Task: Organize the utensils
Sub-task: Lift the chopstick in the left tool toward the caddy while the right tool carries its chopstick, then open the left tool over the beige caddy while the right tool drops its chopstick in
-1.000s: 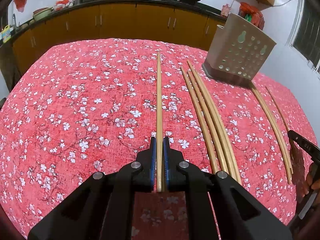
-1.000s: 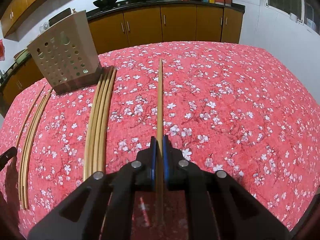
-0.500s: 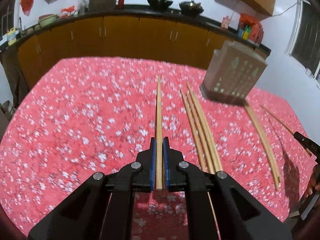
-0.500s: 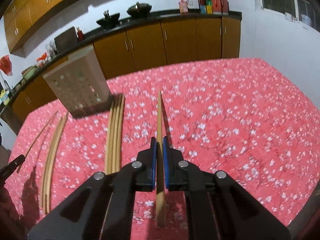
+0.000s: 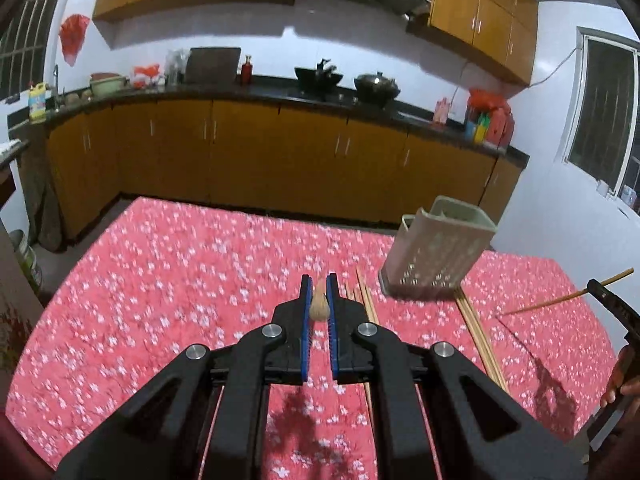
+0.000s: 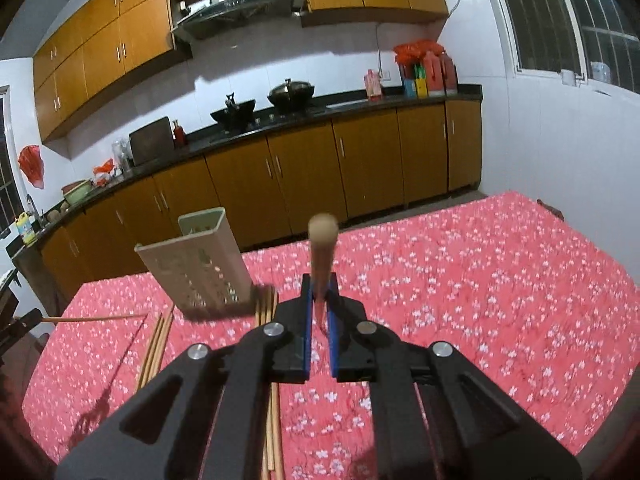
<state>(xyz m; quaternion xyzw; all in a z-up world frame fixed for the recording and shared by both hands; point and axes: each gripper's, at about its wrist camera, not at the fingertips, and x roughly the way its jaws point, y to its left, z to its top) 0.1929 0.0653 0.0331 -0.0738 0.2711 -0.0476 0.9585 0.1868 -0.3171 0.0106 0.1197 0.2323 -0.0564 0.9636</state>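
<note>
Kitchen scene seen from two cameras, one on each hand-held gripper. Both look over a table [image 5: 168,264] covered in a red cloth with small white blossoms; wooden cabinets and a dark counter with two woks run along the far wall.

Left gripper [image 5: 319,292]: black arms with blue pads, clenched on a wooden chopstick [image 5: 320,305]. The stick points almost straight along the camera's line, so only a short blunt stub shows between the pads, lifted off the cloth.

Right gripper [image 6: 319,292]: likewise clamped on a second chopstick [image 6: 322,248], which rises up and forward from the pads and ends in a rounded tip seen against the cabinets, clear of the table.

A beige perforated holder [image 5: 438,252] stands on the table, to the right of the left gripper; its top is open. In the right view the same holder [image 6: 200,264] sits to the left of the gripper.

More chopsticks lie flat on the cloth: one bundle [image 5: 364,292] just beside the left gripper, between it and the holder, and another bundle [image 5: 478,328] on the holder's right side.

At the far right edge of the left view, part of the right gripper shows with its stick jutting out, and fingers [image 5: 618,376] of a hand below it.
</note>
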